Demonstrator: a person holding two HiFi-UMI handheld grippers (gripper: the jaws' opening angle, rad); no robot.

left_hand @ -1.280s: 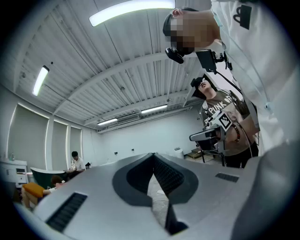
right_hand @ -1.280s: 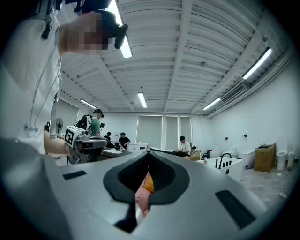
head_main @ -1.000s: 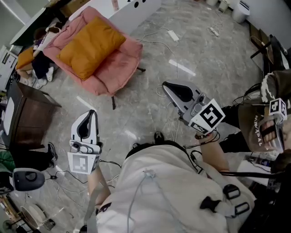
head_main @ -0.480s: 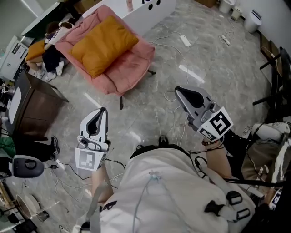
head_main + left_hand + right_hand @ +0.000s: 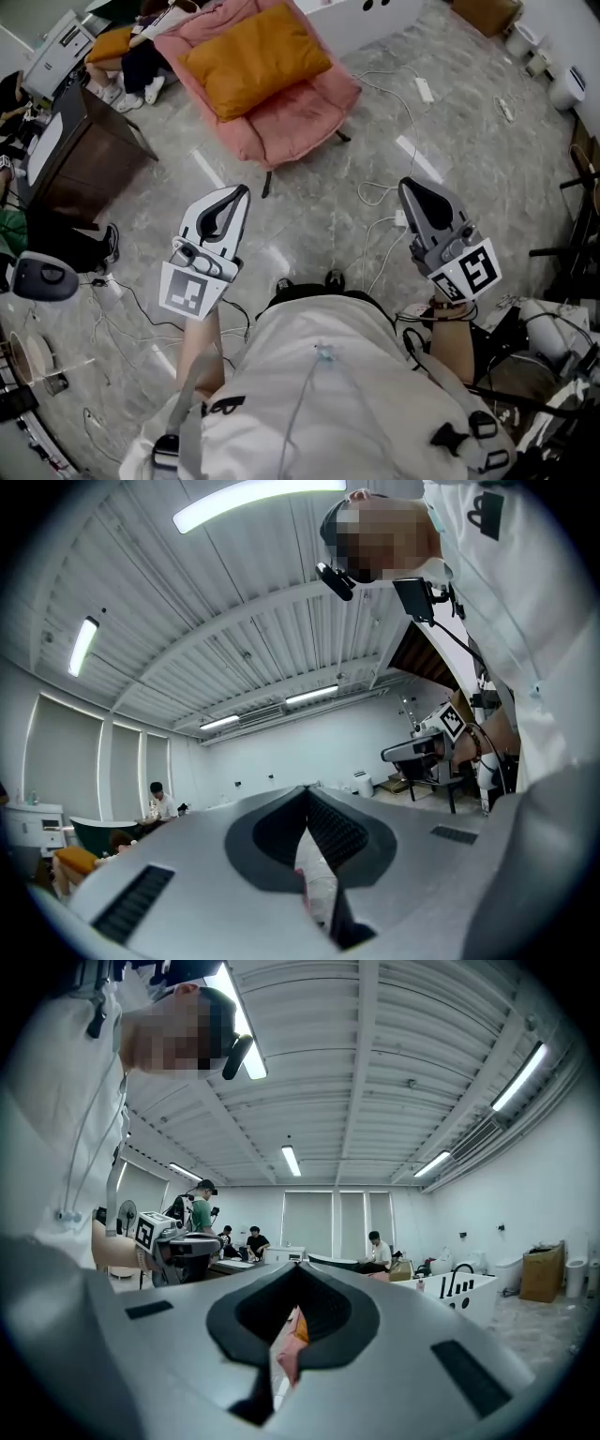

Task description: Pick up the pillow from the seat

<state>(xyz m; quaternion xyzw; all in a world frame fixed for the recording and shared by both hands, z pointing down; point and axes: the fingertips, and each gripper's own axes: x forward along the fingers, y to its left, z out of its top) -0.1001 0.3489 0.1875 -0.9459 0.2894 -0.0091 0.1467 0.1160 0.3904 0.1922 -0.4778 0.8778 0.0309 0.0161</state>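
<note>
An orange pillow (image 5: 255, 58) lies on the seat of a pink padded chair (image 5: 305, 112) at the top of the head view. My left gripper (image 5: 239, 193) is held up over the grey floor, below and left of the chair, jaws shut and empty. My right gripper (image 5: 406, 187) is raised to the right, a good way from the chair, jaws shut and empty too. Through the slit of the right gripper's jaws a sliver of the orange pillow (image 5: 296, 1324) and pink chair (image 5: 284, 1356) shows. In the left gripper view the right gripper (image 5: 422, 749) is seen across from it.
A dark brown cabinet (image 5: 75, 159) stands left of the chair. White cables (image 5: 380, 192) and a power strip (image 5: 424, 89) lie on the marble floor. Clothes and a second orange cushion (image 5: 111, 45) lie behind the chair. People sit at desks (image 5: 246, 1241) in the room's background.
The head view has swung: chair and pillow slid right and up in the frame. Both grippers rose and now point more toward the chair. Jaws stayed shut.
</note>
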